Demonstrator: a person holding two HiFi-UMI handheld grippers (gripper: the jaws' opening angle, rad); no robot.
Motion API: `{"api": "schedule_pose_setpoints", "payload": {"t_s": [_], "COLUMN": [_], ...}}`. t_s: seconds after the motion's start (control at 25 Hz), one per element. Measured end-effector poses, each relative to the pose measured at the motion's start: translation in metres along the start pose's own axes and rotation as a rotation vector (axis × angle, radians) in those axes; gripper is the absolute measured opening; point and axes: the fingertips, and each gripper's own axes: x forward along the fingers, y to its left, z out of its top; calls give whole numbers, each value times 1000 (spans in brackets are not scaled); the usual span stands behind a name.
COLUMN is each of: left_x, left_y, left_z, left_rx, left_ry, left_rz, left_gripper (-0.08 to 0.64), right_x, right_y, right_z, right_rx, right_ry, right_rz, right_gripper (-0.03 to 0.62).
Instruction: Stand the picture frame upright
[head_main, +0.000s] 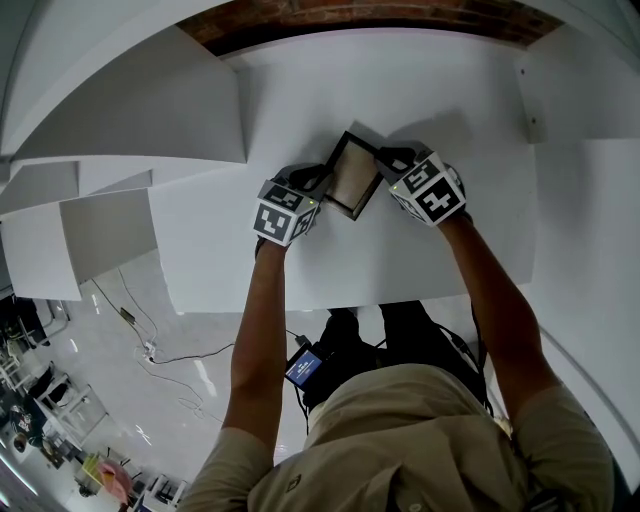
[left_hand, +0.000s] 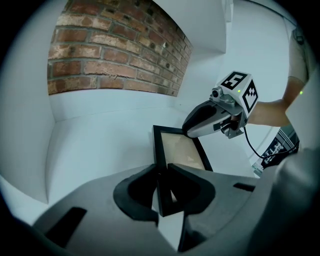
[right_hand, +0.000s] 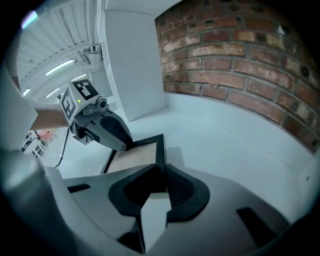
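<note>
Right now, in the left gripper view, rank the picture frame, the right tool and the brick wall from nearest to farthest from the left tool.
1. picture frame: centre, its near edge gripped by the left tool.
2. right tool: on the frame's far edge, upper right.
3. brick wall: at the back, upper left.

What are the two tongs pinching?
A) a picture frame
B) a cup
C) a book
A: the left tongs and the right tongs each close on the black edge of the picture frame.
</note>
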Motion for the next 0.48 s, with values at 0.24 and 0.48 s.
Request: {"api": "schedule_pose_setpoints", "payload": {"t_s": [0.24, 0.48], "left_x": [-11, -25], "left_y": [-4, -8], "left_z": [2, 0], "left_rx": [-17, -20], "left_ry": [-56, -115], "left_rz": [-6, -6], "left_gripper": [77, 77], "right_x": [-22, -38], "right_y": [14, 36], "right_z": [25, 44], "right_rx": [-154, -314], "right_ry": [-23, -55], "right_rz": [-71, -134], "right_gripper": [61, 61]}}
